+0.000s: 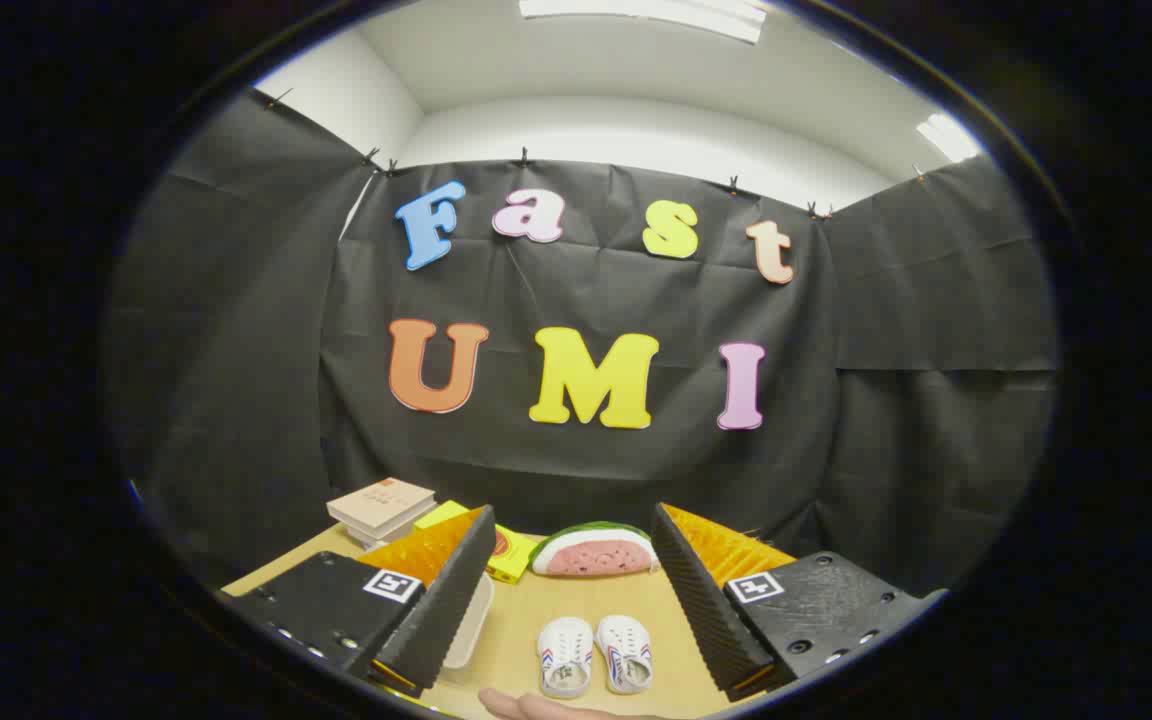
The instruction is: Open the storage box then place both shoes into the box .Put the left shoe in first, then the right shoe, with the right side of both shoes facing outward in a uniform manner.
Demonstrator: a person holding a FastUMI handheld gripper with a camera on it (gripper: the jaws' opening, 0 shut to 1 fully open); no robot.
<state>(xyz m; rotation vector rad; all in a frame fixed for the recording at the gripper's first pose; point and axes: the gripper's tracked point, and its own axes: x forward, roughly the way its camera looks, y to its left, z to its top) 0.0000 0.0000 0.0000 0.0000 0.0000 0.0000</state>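
1. White shoes (595,655) sit side by side on the counter (526,620), between the spread, empty fingers (571,600).
2. Storage box (466,625) is partly behind the left finger; open it first.
3. Then take the left shoe.

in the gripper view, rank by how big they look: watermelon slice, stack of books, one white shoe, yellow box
1. Watermelon slice, widest.
2. Stack of books.
3. One white shoe; it sits nearer the camera between the open claw fingers, so its rank is unsure.
Yellow box: partly hidden behind a finger, so unranked.
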